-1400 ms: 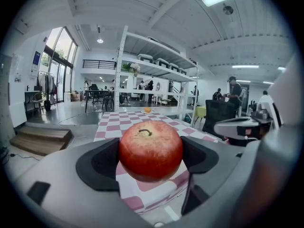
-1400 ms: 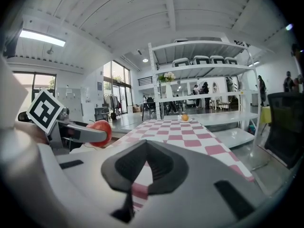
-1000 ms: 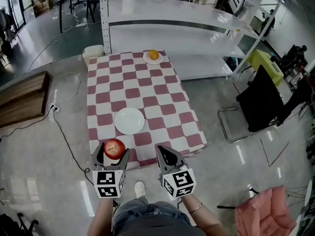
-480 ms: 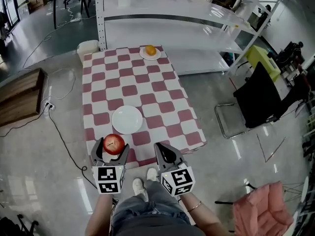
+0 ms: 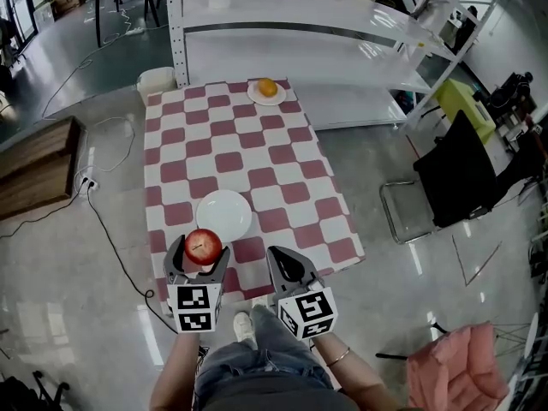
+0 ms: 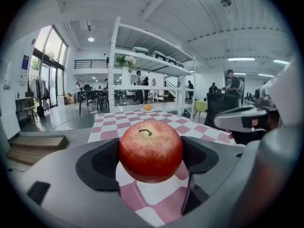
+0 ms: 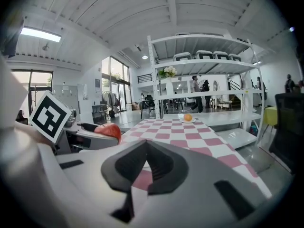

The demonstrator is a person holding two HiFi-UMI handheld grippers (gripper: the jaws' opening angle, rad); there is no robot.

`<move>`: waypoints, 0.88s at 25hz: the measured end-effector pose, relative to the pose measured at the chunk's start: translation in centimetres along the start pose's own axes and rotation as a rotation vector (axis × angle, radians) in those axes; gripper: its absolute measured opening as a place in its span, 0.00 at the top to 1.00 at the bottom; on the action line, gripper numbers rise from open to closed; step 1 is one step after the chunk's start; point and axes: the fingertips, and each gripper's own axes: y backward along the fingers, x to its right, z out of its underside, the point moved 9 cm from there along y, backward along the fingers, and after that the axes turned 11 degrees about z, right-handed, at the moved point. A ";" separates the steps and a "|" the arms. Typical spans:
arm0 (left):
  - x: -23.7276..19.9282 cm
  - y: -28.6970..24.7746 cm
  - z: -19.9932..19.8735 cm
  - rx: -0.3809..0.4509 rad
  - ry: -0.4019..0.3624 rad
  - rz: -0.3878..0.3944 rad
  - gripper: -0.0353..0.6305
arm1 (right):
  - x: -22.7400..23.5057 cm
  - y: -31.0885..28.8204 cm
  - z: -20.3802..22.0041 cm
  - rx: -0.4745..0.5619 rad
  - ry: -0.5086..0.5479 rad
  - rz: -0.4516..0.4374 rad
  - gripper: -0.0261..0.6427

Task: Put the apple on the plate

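Apple [image 5: 203, 247]: red, stem up, clenched in left claw [image 5: 199, 253], above desk's [image 5: 257, 157] near edge.
Plate [image 5: 224, 215]: white, empty, just beyond the apple, straight ahead.
Nearer claw: left; right claw [image 5: 288, 268] pressed closed on nothing.
Desk: pink-and-white checks; orange [image 5: 267, 86] on small plate [image 5: 255, 95] at far end.
Room: glossy floor [image 5: 77, 298], white shelving [image 5: 282, 24] behind.

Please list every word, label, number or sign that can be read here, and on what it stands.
No text is readable.
Left hand-held gripper and right hand-held gripper: square marker patterns only, no letters.
Blue wall sign, left gripper view: too small to read.
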 end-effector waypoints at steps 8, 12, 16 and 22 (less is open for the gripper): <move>-1.2 -3.5 -0.7 -0.013 0.004 -0.008 0.35 | 1.0 -3.3 -0.6 -0.011 0.025 -0.033 0.94; -1.7 -5.2 -0.8 -0.024 0.014 -0.005 0.35 | 1.4 -4.7 -0.6 -0.026 0.036 -0.048 0.94; -2.0 -6.6 -0.9 -0.028 0.022 -0.003 0.35 | 1.7 -6.1 -0.7 -0.038 0.048 -0.062 0.94; -2.4 -8.4 -0.8 -0.046 0.030 -0.002 0.35 | 1.9 -7.7 -1.0 -0.047 0.055 -0.084 0.94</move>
